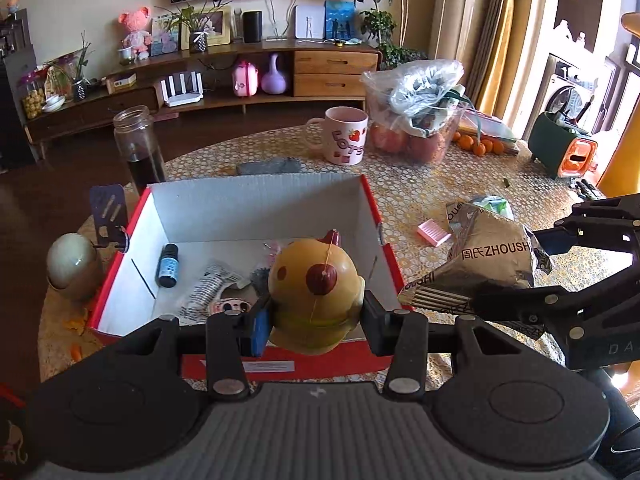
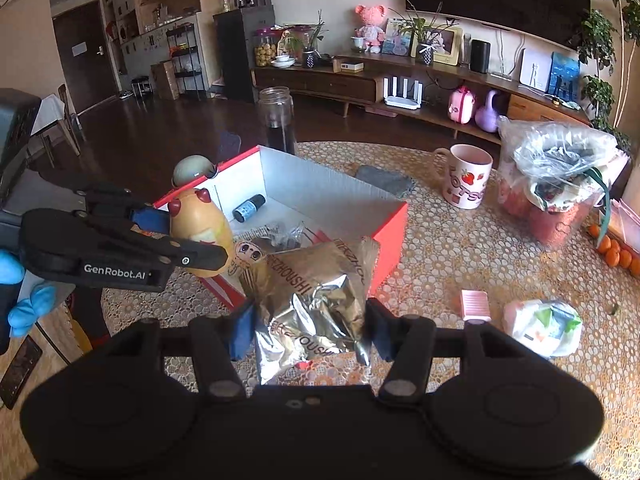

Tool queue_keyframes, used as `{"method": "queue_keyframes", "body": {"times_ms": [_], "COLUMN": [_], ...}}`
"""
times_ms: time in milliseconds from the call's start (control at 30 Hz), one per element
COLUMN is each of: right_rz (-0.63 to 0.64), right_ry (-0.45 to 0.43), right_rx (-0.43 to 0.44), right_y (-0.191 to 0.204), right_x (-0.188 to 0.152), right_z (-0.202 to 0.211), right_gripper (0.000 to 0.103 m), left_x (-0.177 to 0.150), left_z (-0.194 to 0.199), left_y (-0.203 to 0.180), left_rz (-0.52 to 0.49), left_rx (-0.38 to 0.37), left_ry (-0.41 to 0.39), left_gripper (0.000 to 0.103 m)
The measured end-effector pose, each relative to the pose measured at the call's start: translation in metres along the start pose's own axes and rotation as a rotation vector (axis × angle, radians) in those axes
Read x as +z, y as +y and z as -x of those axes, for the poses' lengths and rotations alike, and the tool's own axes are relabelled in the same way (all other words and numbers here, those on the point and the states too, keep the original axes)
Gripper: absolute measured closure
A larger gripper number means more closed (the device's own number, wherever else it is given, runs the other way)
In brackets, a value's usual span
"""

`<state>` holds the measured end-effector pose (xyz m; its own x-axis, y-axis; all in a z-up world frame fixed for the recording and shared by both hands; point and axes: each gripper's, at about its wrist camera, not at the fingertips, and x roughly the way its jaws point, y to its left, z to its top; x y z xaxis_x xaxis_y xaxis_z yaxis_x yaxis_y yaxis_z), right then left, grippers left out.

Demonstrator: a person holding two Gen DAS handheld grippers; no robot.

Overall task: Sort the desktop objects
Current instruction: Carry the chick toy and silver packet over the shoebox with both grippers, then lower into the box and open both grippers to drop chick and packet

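Observation:
My left gripper [image 1: 316, 322] is shut on a yellow round toy [image 1: 314, 292] with red spots and holds it over the near edge of the red box [image 1: 384, 240] with the white inside. The toy also shows in the right wrist view [image 2: 200, 220]. My right gripper [image 2: 310, 332] is shut on a silver foil snack bag [image 2: 316, 300] and holds it just right of the box; the bag also shows in the left wrist view [image 1: 492, 256]. In the box lie a small dark bottle [image 1: 168, 266], wrappers and small items.
On the patterned table stand a strawberry mug [image 1: 346, 136], a dark-filled jar [image 1: 138, 148], a plastic bag of fruit [image 1: 416, 108], tangerines [image 1: 478, 146] and a green container [image 1: 560, 148]. A pink comb [image 1: 434, 232], a white packet [image 2: 544, 326] and an egg-shaped object [image 1: 72, 260] lie nearby.

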<state>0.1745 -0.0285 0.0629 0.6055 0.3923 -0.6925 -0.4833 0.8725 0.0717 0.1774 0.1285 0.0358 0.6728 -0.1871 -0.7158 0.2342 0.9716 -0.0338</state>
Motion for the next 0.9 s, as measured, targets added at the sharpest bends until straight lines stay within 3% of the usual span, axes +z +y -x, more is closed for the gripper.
{"method": "queue_keyframes", "body": {"times_ms": [500, 900], "right_rz": [0.018, 0.056], "right_ry": [0.056, 0.123], "right_rx": [-0.032, -0.039], "right_y": [0.012, 0.026], "right_x": [0.037, 0.044], "right_z": [-0.081, -0.131], "right_gripper": [0.046, 0.046], "left_x": [0.029, 0.046], "left_z": [-0.047, -0.105], "left_y": [0.058, 0.075], "left_rz": [0.028, 0.006], "left_rx": [0.105, 0.164], "left_ry": [0.051, 0.102], "left_gripper": [0.059, 0.059]}}
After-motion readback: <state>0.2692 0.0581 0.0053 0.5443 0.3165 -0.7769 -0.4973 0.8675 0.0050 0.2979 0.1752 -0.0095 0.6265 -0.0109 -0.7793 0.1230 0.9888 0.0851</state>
